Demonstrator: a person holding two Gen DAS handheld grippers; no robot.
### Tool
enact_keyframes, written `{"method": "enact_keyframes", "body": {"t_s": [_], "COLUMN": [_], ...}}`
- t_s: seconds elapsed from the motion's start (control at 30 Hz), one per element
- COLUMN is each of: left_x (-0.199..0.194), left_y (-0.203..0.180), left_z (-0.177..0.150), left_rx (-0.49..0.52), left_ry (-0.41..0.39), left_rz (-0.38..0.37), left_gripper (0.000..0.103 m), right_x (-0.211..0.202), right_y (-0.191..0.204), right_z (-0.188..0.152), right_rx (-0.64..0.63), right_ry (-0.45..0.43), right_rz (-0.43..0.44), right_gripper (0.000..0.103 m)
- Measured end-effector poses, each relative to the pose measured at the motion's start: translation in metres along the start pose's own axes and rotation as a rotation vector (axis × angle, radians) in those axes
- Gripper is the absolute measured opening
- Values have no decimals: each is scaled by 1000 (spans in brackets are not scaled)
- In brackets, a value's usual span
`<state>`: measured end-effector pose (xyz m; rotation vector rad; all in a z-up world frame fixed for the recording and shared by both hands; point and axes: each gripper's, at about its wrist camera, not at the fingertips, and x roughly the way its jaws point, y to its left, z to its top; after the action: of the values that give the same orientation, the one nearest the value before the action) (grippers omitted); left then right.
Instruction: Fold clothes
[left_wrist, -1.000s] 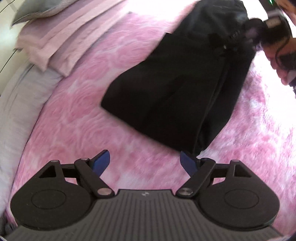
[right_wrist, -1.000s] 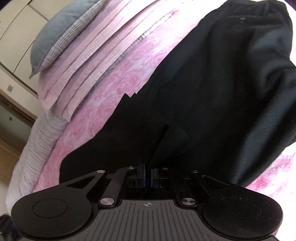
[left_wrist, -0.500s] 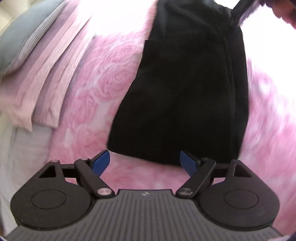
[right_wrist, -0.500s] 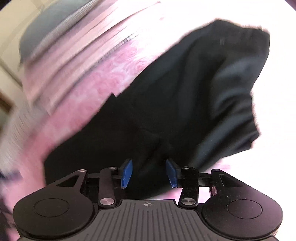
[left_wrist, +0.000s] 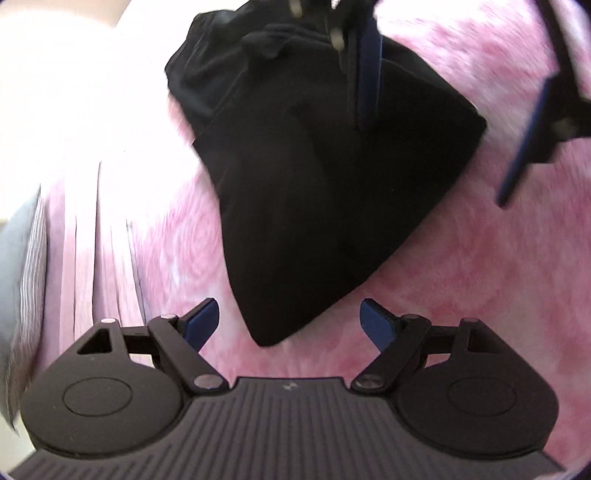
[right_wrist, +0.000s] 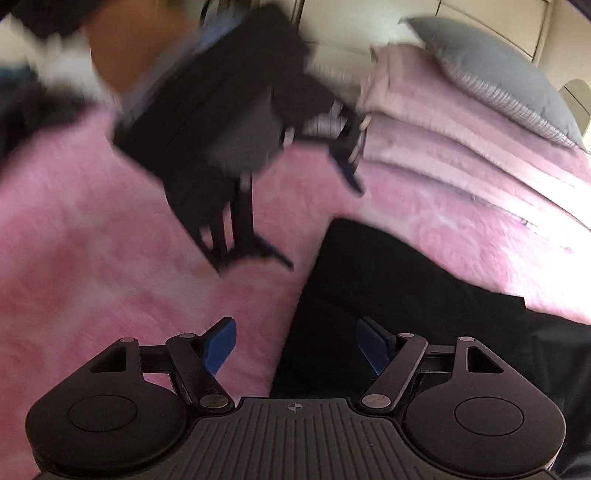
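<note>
Lying folded on the pink bed (left_wrist: 480, 295), the black garment (left_wrist: 332, 184) was untouched. Right gripper (right_wrist: 295, 347) fingers had just been opening, nothing between them; left gripper (left_wrist: 288, 325) fingers stood released.

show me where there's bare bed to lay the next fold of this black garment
Free: pink blanket left of the black garment, and the strip between it and the folded pink quilts. Crowded: headboard end, with quilts and grey pillow.

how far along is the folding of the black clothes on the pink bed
Partly done: the black fabric garment lies doubled over on the pink fluffy blanket, though its top end is bunched. In hand: nothing. The right tool has just been opening with nothing pinched, and the left tool is open near the garment's corner. Left: further folds.
</note>
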<state>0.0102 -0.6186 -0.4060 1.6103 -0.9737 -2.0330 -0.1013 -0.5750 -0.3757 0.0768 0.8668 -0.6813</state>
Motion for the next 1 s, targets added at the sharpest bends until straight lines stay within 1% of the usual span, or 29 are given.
{"method": "enact_keyframes", "body": {"t_s": [0.03,0.1,0.17,0.2,0.23,0.37,0.5,0.57,0.63,0.67,0.7,0.8,0.87,0.9,0.93,1.0], "left_x": [3,10,15,17,20,29,38,44,48,49,50,49,48,47,47,47], "left_y": [-2,-6,-10,-12,-13,-12,-5,-4,-3,-3,-2,-2,2,7,14,31], "left_z": [-2,-5,-7,-9,-12,-20,-22,-22,-19,-18,-17,-15,-13,-11,-9,-4], "left_rx": [28,69,117,146,176,269,331,362,369,356,344,314,279,246,206,112], "left_ry": [-12,-37,-69,-86,-105,-161,-187,-201,-196,-186,-177,-152,-137,-131,-125,-110], "left_rz": [0,-7,-11,-8,-2,19,26,42,51,34,17,-16,-33,-46,-66,-118], "left_gripper": [81,81,81,83,83,84,83,82,73,64,49,27,20,18,18,16], "right_x": [11,12,2,-1,-4,0,-3,-2,1,2,4,2,-7,-13,-14,-16], "right_y": [2,0,3,4,5,8,18,21,21,21,21,23,25,27,30,36], "right_z": [-3,-17,-28,-30,-32,-29,-31,-33,-34,-36,-38,-42,-43,-44,-42,-41], "right_rx": [-7,-23,-81,-107,-134,-186,-218,-233,-236,-243,-258,-306,-316,-326,-341,-363], "right_ry": [60,148,164,167,171,165,130,111,75,62,50,27,20,-2,-37,-113], "right_rz": [-19,-76,-111,-120,-128,-137,-146,-141,-140,-144,-149,-169,-186,-187,-191,-212], "right_gripper": [74,71,68,57,54,54,55,55,55,55,55,57,58,60,71,83]}}
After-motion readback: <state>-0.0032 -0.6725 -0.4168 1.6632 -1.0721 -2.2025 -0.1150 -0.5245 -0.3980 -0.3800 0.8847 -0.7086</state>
